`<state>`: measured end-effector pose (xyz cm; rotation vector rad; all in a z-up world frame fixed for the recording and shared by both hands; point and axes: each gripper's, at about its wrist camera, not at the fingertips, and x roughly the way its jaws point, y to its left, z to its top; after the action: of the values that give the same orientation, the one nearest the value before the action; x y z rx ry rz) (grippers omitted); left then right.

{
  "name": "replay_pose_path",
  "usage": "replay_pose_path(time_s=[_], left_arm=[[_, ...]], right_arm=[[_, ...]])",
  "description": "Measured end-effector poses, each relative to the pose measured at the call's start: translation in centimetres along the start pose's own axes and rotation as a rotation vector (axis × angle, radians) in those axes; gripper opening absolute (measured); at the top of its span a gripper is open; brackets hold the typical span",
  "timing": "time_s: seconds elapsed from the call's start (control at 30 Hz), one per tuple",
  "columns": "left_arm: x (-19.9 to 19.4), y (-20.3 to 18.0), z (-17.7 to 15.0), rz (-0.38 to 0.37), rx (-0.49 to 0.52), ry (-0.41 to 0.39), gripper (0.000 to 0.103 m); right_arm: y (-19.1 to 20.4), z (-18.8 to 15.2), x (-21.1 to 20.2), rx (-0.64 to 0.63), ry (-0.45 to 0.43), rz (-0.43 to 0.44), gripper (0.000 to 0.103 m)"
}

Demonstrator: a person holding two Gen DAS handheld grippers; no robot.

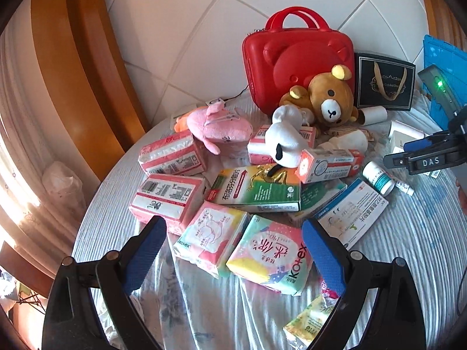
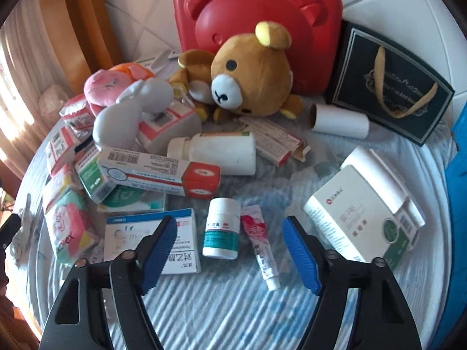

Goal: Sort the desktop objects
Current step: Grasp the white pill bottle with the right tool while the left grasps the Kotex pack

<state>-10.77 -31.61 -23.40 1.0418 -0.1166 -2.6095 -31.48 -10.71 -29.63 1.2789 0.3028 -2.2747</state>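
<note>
My left gripper (image 1: 233,223) is open above two Kotex pad packs (image 1: 271,256) at the near edge of the pile, its blue pads clear of them. My right gripper (image 2: 229,221) is open, with a small white bottle with a teal label (image 2: 221,230) lying between its fingers, untouched. A red-and-white tube (image 2: 262,245) lies just right of the bottle, and a white-and-blue medicine box (image 2: 151,239) lies under the left finger. Pink tissue packs (image 1: 166,195), a green medicine box (image 1: 256,189) and pink (image 1: 219,125), white (image 1: 286,140) and brown bear (image 2: 251,70) plush toys fill the middle.
A red bear-faced case (image 2: 256,14) stands at the back beside a black gift bag (image 2: 394,87). A cardboard roll (image 2: 338,121), a large white bottle (image 2: 216,151) and a white carton (image 2: 364,213) lie nearby. A blue crate (image 1: 443,67) stands at the right, on a striped cloth (image 2: 233,306).
</note>
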Motion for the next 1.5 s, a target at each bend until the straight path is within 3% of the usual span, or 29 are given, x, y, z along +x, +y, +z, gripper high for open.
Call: replay_pose_path(time_s=[0.3,0.4,0.5,1.0,1.1,1.23,1.3,1.43,1.5], left_arm=[[3.8,-0.3,-1.7,-0.058,-0.111,0.117,0.095],[4.4,-1.0,-2.3,-0.048,-0.100,0.139,0.095],[4.9,-0.7,-2.6,-0.089,-0.104,0.159,0.095],[7.3,-3.0,-2.0,-0.336,0.074,0.216,0.095],[8.5,-2.8,-1.7,-0.338,0.167,0.237,0.095],[9.8,-2.6,-2.0,-0.365,0.209,0.260,0.095],[10.0,-3.2,-2.0,-0.373,0.233,0.259,0.090],[10.3,-3.9,-1.8,-0.388,0.219,0.255,0.083],[10.3,-3.8,-1.8,-0.387,0.204,0.255,0.082]], right_arm=[[-0.1,0.1,4.3,-0.029,0.089,-0.026,0.072],[-0.5,0.3,4.7,-0.039,0.101,-0.016,0.073],[-0.7,0.4,5.1,-0.049,0.116,-0.005,0.073],[-1.8,-0.9,5.2,-0.019,0.147,-0.004,0.072],[-1.9,-1.1,5.3,-0.023,0.157,-0.012,0.072],[-2.1,-1.4,5.4,-0.030,0.167,-0.024,0.072],[-2.2,-1.5,5.5,-0.031,0.177,-0.029,0.072],[-2.5,-1.7,5.9,-0.023,0.192,-0.033,0.072],[-2.6,-1.8,6.1,-0.024,0.199,-0.019,0.065]])
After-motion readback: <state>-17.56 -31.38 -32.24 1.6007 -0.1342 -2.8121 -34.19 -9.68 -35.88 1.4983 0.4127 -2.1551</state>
